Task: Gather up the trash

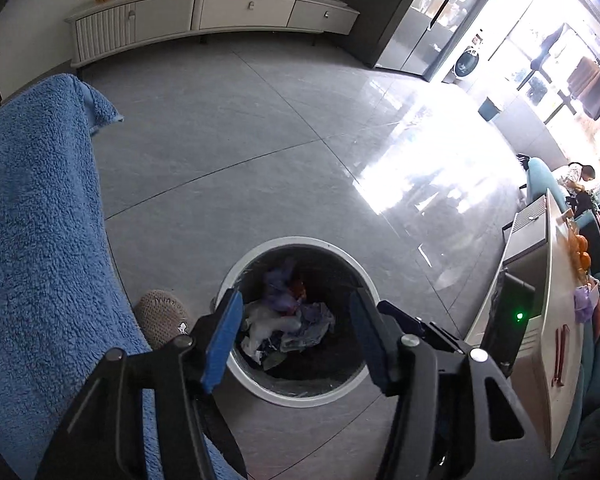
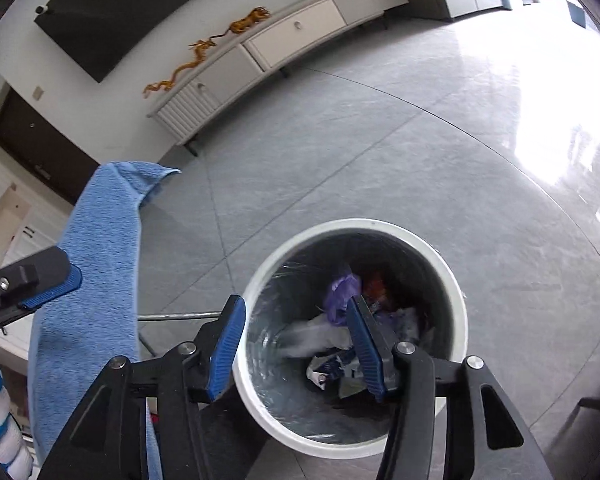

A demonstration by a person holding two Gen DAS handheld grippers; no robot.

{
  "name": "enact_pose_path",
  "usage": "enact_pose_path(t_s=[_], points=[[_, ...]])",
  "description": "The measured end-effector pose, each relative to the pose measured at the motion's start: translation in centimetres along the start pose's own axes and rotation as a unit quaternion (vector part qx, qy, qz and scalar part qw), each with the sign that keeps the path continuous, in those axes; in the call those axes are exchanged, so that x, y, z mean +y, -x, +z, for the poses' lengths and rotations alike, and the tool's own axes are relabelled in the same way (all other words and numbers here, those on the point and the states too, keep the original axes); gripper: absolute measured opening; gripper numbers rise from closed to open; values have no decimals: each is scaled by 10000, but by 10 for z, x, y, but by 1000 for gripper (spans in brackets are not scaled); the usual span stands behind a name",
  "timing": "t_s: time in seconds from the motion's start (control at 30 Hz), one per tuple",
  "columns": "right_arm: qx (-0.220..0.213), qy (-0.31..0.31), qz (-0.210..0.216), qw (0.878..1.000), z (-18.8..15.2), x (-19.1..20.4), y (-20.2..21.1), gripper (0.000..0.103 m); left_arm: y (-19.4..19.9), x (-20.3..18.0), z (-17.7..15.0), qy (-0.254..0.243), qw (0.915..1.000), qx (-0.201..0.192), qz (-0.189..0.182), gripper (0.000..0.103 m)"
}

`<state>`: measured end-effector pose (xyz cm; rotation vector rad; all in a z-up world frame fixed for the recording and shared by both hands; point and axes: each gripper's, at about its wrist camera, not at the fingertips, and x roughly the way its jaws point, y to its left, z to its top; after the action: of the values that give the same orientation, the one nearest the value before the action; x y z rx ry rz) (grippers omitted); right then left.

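A round white-rimmed trash bin (image 1: 260, 388) stands on the grey tiled floor, holding crumpled white, purple and red trash (image 1: 284, 320). My left gripper (image 1: 296, 340) hovers above the bin, open and empty. In the right wrist view the same bin (image 2: 252, 292) sits just below my right gripper (image 2: 296, 348), which is open and empty over the trash (image 2: 340, 288). The left gripper's finger (image 2: 56, 286) shows at the far left edge of that view.
A blue fluffy towel (image 1: 32, 240) hangs at the left, also seen in the right wrist view (image 2: 100, 248). A slipper (image 1: 160, 312) lies beside the bin. A white low cabinet (image 1: 204, 12) lines the far wall. A table with a device (image 1: 540, 320) stands at right.
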<state>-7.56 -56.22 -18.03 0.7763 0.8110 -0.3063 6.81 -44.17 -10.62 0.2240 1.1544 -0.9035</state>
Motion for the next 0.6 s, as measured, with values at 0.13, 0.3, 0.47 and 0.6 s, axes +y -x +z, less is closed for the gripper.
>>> enact_pose_path(t_s=[0.13, 0.3, 0.47, 0.6], points=[[-3, -48, -64, 10000, -3, -1, 5, 51, 20, 3, -9, -113, 9996, -169, 195, 54], [-89, 148, -43, 9998, -4, 22, 16, 54, 64, 21, -33, -120, 9955, -633, 698, 54], [-278, 583, 103, 9979, -5, 70, 36, 58, 120, 51, -57, 48, 9852, -1146, 1273, 54], [-500, 1062, 321, 9926, -6, 120, 57, 63, 173, 87, -81, 407, 9728, -1552, 1671, 56]])
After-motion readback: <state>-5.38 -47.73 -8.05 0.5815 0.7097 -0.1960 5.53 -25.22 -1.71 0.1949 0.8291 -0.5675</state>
